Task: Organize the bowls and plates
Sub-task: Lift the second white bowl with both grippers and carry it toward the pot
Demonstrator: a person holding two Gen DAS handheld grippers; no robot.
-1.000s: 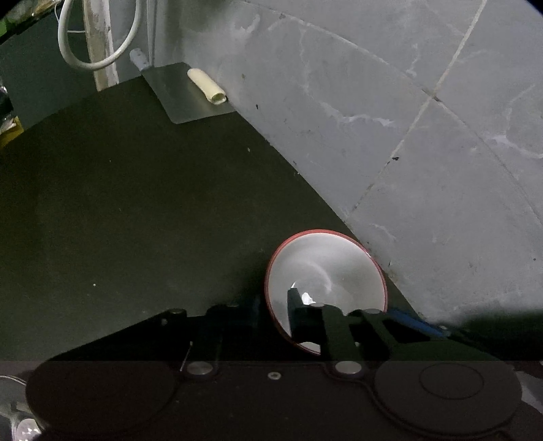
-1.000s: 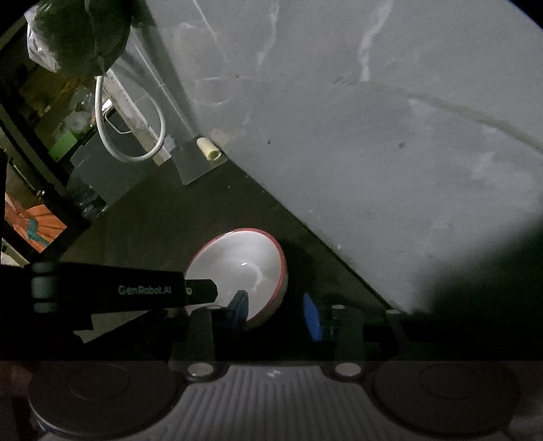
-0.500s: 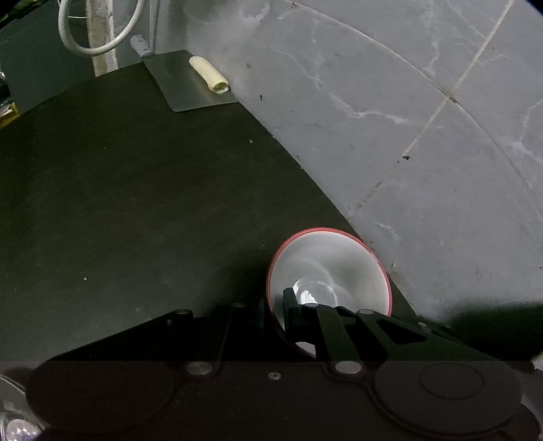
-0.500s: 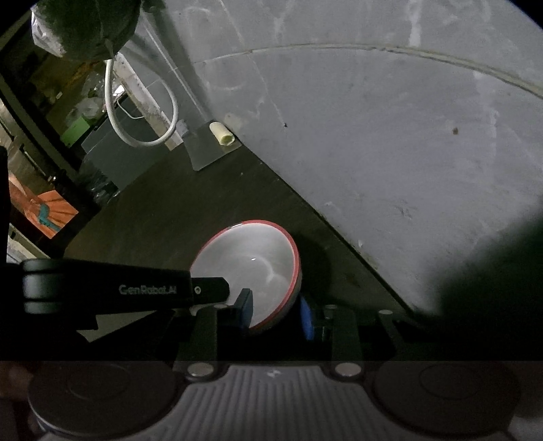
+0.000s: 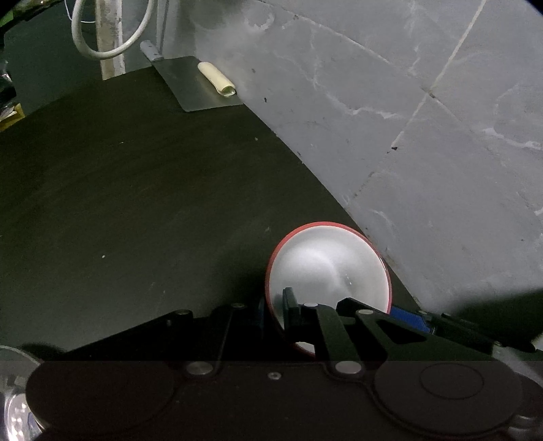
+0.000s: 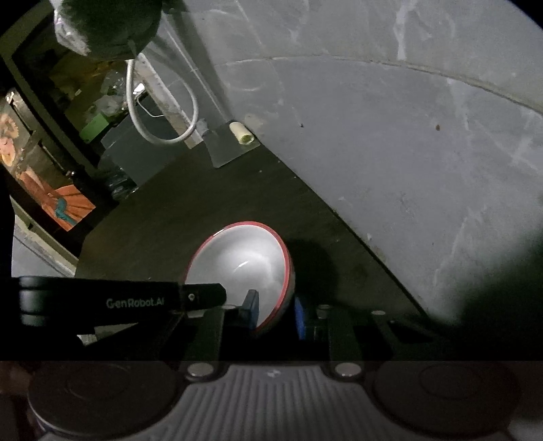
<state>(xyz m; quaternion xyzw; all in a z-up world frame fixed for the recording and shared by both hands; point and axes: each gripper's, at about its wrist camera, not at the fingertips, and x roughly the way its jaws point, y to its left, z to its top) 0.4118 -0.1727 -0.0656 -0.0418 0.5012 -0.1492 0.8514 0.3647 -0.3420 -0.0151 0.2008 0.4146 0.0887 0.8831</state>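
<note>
A white bowl with a red rim point(image 5: 329, 268) sits tilted over the dark counter point(image 5: 135, 190), close to the grey wall. My left gripper point(image 5: 275, 312) is shut on its near left rim, one finger inside the bowl, one outside. In the right wrist view the same bowl point(image 6: 244, 261) has its right rim between the blue pads of my right gripper point(image 6: 276, 313), which is shut on it. The left gripper's black arm point(image 6: 118, 300) reaches in from the left there.
A metal sheet point(image 5: 195, 84) with a cream roll point(image 5: 217, 78) on it lies at the counter's far end by the wall. A white cable loop point(image 5: 112, 30) hangs behind it. A glass object point(image 5: 13, 400) shows at the lower left. Shelves with clutter point(image 6: 68, 112) stand to the left.
My right gripper has closed onto the bowl's right rim. The bowl has moved slightly farther along the counter with both grippers on it.
</note>
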